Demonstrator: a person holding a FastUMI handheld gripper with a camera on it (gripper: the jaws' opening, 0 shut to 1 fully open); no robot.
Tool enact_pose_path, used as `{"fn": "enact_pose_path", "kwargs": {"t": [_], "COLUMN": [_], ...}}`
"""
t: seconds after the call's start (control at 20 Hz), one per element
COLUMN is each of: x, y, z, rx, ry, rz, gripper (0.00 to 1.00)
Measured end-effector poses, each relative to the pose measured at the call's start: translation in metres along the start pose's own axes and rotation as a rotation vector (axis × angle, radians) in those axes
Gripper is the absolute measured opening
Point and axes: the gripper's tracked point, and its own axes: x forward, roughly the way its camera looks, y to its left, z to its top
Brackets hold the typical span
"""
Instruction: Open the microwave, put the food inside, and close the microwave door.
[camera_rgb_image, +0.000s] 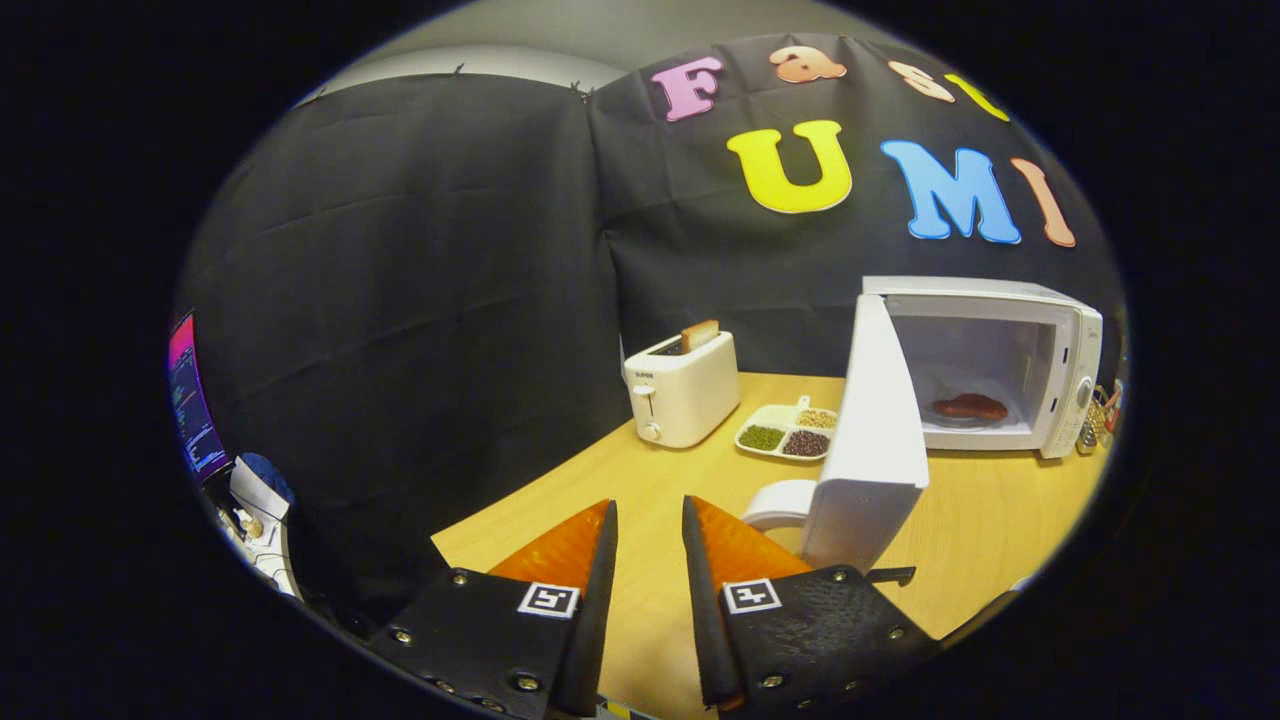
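Observation:
The white microwave (1040, 370) stands at the far right of the wooden table (990, 530). Its door (872, 440) is swung wide open toward me, just ahead and right of my fingers. Inside the cavity a reddish-brown piece of food (969, 406) lies on the turntable plate. My gripper (648, 515) hovers over the near part of the table, left of the door. Its fingers stand a small gap apart with nothing between them, and they touch nothing.
A white toaster (683, 390) with a slice of bread in it stands at the back of the table. Beside it lies a divided dish of beans (790, 432). A white round object (778, 504) peeks out behind the door's lower edge. A monitor (192, 400) glows beyond the table's left edge.

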Motion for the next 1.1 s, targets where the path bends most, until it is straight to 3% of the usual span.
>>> {"fn": "enact_pose_path", "kwargs": {"t": [0.1, 0.45, 1.1], "x": [0.002, -0.021, -0.045], "y": [-0.009, -0.042, -0.159], "z": [0.0, -0.001, 0.008], "rx": [-0.002, -0.041, 0.042], "ry": [0.001, -0.001, 0.006], "rz": [0.0, -0.028, -0.222], "gripper": [0.01, 0.01, 0.01]}}
